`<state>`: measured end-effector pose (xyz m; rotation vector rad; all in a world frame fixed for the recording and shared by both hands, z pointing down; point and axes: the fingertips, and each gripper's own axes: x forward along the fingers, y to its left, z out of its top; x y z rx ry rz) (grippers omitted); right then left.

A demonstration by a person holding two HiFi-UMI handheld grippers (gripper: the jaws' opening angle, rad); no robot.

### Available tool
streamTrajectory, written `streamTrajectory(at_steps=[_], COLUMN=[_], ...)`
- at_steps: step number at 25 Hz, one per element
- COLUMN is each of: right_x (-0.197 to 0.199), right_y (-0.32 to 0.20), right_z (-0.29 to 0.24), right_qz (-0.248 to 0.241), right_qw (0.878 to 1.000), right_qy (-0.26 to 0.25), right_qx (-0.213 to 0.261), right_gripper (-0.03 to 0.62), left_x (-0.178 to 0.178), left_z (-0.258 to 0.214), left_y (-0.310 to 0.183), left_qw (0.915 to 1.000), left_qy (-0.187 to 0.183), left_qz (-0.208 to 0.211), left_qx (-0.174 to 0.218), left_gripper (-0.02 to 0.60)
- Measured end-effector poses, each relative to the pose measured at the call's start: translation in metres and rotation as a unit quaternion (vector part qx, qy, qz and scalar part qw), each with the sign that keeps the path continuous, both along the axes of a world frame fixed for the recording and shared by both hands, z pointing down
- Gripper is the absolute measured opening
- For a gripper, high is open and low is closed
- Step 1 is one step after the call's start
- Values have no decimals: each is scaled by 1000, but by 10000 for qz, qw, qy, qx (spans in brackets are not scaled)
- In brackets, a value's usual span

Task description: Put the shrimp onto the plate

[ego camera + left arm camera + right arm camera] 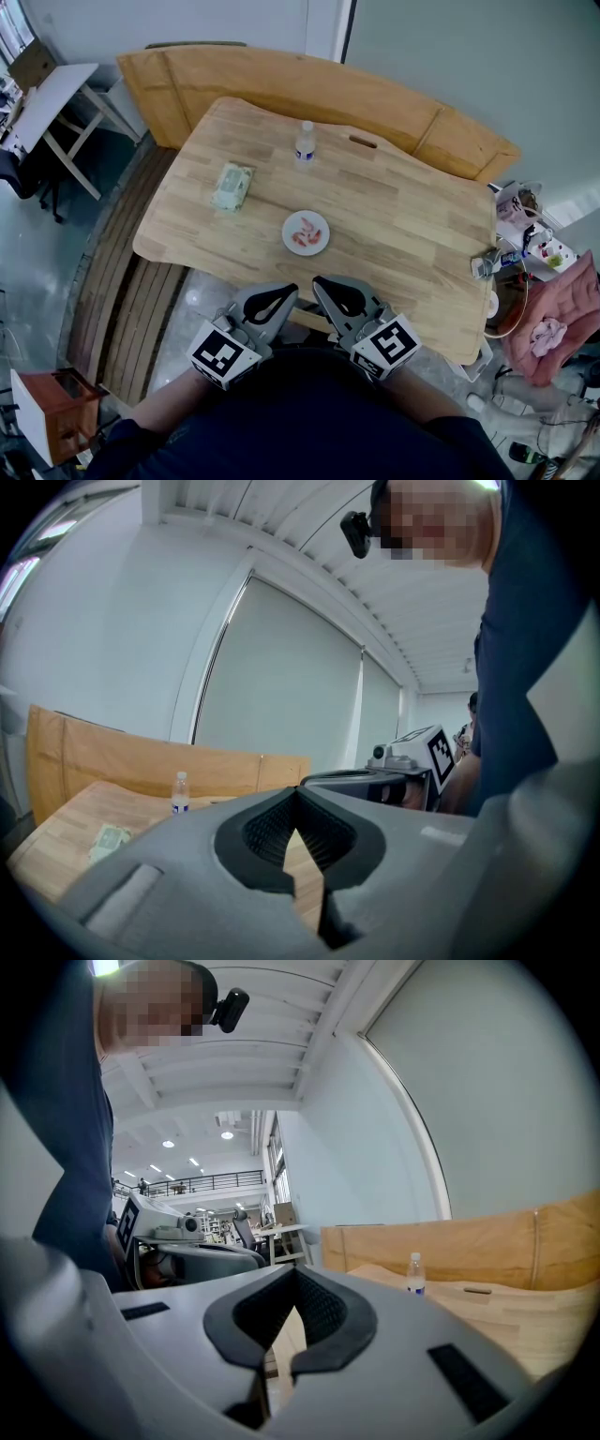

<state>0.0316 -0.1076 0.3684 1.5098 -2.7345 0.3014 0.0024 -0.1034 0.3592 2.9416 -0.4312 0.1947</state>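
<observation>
A small white plate sits near the front middle of the wooden table, with pink shrimp lying on it. Both grippers are held close to the person's body, short of the table's front edge and apart from the plate. My left gripper is shut with nothing in it; in its own view the jaws meet at the tips. My right gripper is shut and empty too, its pads pressed together. The plate does not show in either gripper view.
A water bottle stands at the table's far middle and a green packet lies left of the plate. A wooden bench back curves behind. Clutter sits at the table's right edge, a pink cloth beyond it.
</observation>
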Motion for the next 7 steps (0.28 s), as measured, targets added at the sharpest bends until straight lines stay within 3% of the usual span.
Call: streamTrajectory(at_steps=[7], right_x=[1], right_y=[1], right_z=[1], right_qz=[8], right_qw=[10000], right_qy=[42], right_qx=[36], right_gripper=[9], left_x=[0], left_z=[1], left_y=[3], left_qw=[10000], left_qy=[16], left_qz=[-34], left_qx=[-66], left_gripper=[5])
